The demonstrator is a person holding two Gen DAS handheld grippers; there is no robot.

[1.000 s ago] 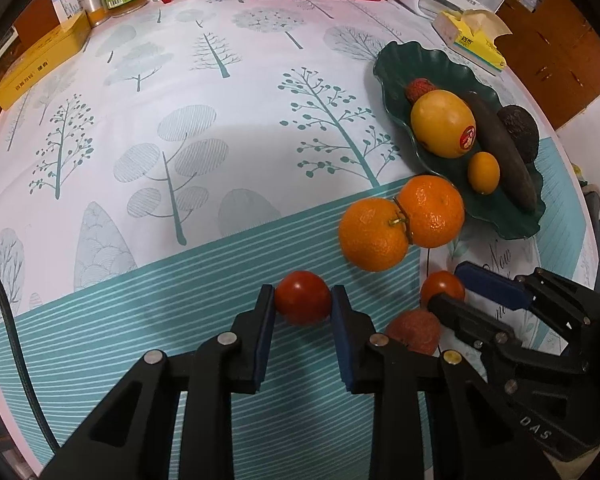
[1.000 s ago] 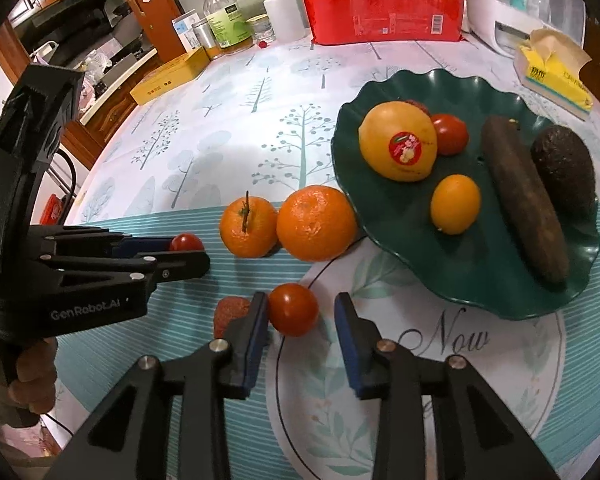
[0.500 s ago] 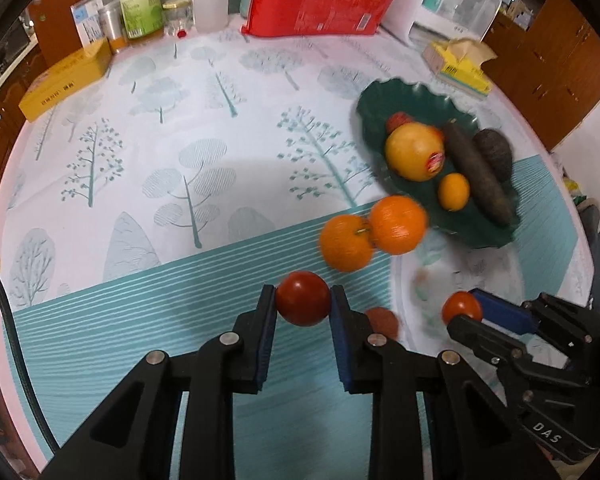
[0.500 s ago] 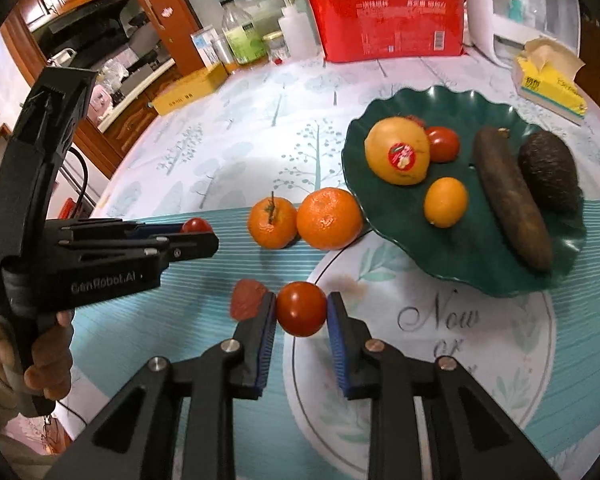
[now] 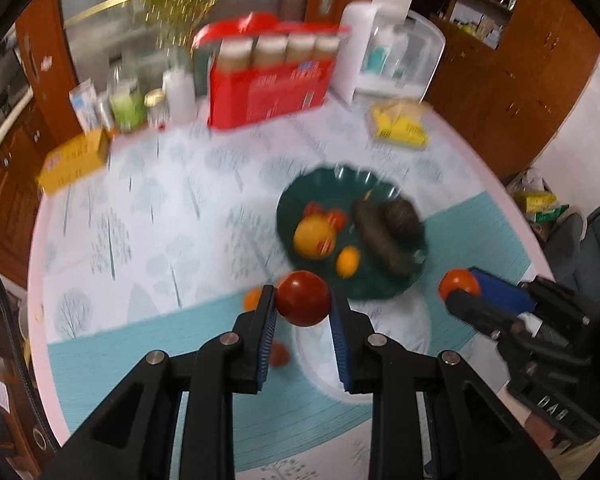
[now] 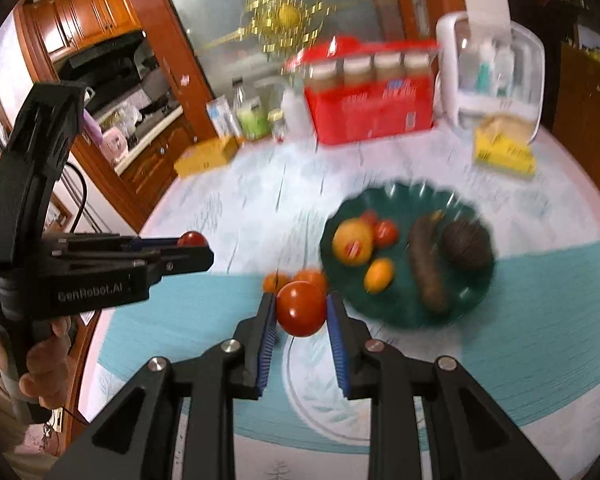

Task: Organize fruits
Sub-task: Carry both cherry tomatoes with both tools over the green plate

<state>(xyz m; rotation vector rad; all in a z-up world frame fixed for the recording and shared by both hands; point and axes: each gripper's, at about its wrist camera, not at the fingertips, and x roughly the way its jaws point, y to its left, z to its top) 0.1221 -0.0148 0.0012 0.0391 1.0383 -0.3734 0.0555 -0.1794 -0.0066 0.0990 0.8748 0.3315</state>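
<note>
- The desk (image 5: pixel 148 240) carries a tree-print cloth; boxes and bottles line its far edge, blurred.
- The green plate (image 6: pixel 472 300) sits right of centre and already holds a yellow fruit (image 6: pixel 352 242), a small orange one (image 6: pixel 378 276), two dark fruits (image 6: pixel 428 268) and a red tomato (image 6: pixel 386 233).
- The left claw (image 5: pixel 303 300) is clamped on a tomato (image 5: pixel 302 298), held in the air above the desk, short of the plate's near-left rim.
- The right claw (image 6: pixel 301 309) likewise grips its own tomato (image 6: pixel 300 309), also off the desk and near the plate's near-left rim.
- Two oranges (image 6: pixel 310 278) lie on the cloth just left of the plate, partly hidden behind the right claw's tomato.
- A small reddish fruit (image 5: pixel 279 354) lies on the cloth under the left claw.
- By my reckoning the job is past halfway: two tomatoes are in transit, and the oranges and the small fruit are left.
</note>
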